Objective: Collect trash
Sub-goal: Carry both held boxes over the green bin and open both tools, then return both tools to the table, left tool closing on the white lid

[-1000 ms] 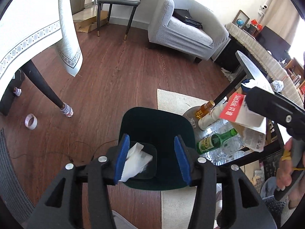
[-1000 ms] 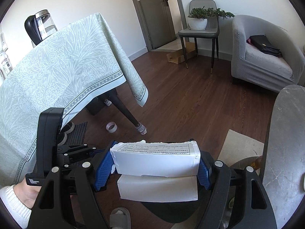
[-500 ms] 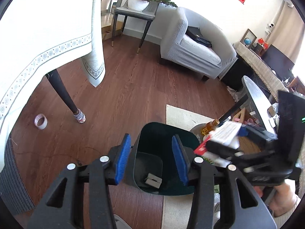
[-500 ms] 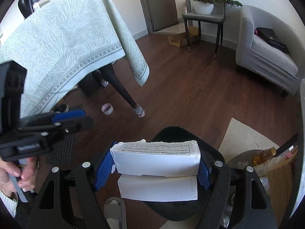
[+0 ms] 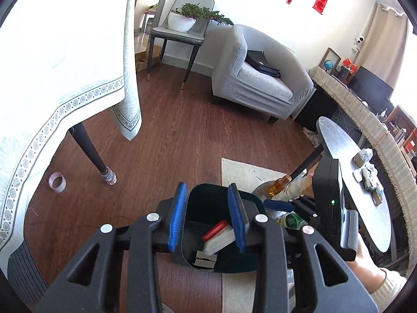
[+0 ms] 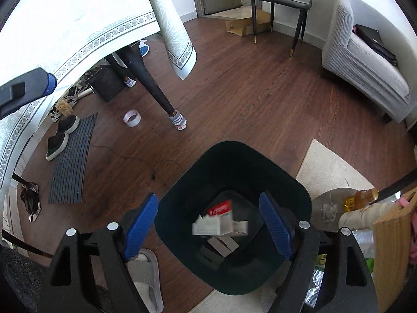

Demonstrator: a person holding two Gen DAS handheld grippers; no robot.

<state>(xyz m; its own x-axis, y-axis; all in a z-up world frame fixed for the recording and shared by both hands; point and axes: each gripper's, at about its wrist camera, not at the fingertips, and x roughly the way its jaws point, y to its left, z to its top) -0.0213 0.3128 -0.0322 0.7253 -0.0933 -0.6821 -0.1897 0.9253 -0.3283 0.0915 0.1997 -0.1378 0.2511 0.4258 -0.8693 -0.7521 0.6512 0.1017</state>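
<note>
A dark green trash bin [image 6: 234, 174] stands on the wood floor; it also shows in the left wrist view [image 5: 206, 193]. A white and red paper box [image 6: 217, 221] is blurred in mid-fall inside the bin, above other scraps; it shows in the left wrist view [image 5: 219, 236] too. My right gripper [image 6: 208, 221] is open and empty right above the bin. My left gripper [image 5: 207, 214] is open and empty above the bin. More trash [image 5: 365, 167] lies on the round grey table [image 5: 336, 135] at the right.
A clothed table [image 5: 52, 65] with a dark leg [image 6: 153, 88] stands left. A tape roll [image 6: 132, 118], mat and shoes [image 6: 61, 130] lie on the floor. A grey armchair [image 5: 255, 83] and chair with plant [image 5: 182, 26] are behind. Bottles [image 6: 361, 198] and a rug [image 6: 331, 167] sit right of the bin.
My right gripper opened over the bin and let go of the paper box, which now falls inside. My left gripper, emptied of its tissue earlier, drew back from the bin.
</note>
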